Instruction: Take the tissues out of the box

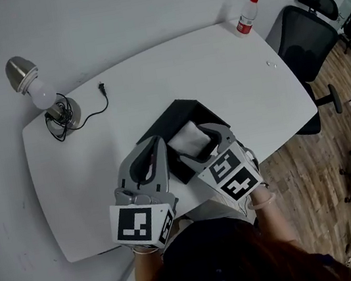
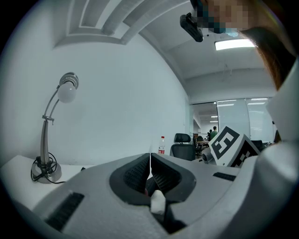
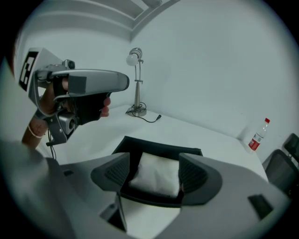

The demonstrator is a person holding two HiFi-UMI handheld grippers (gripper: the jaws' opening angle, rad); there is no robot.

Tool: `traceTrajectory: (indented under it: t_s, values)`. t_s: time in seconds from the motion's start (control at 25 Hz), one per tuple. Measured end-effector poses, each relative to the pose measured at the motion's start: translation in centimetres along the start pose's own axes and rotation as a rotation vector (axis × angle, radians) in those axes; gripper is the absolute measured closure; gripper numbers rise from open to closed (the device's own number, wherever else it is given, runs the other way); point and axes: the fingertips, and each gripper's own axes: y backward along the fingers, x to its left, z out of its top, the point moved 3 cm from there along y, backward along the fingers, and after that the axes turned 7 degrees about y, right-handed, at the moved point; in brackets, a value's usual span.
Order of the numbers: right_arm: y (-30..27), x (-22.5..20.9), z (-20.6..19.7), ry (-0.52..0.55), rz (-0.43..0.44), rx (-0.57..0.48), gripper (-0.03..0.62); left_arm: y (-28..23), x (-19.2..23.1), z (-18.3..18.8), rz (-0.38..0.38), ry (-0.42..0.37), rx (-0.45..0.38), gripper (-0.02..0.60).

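The left gripper (image 1: 158, 140) and right gripper (image 1: 201, 144) are grey with black bumpy pads (image 3: 194, 175). Behind the pads sit white cubes (image 1: 138, 225) with black squares.

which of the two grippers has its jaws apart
The right gripper: its jaws stand wide apart, with the white tissues in the black box showing between them. On the left gripper the jaws are closed together.

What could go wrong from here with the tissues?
The right gripper, jaws open, straddles the whole stack of white tissues, close to the walls of the black box: closing might catch several tissues or a wall. The shut left gripper is off the box, so nothing pins it; it might lift too.
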Motion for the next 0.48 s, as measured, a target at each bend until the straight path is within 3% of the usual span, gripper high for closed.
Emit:
traceTrajectory:
  t_s: [0.48]
  values:
    - [-3.2,0.2,-2.0,0.062,0.101,0.254,0.278,-2.0,1.5,-0.4,0.002,0.032,0.012,0.555]
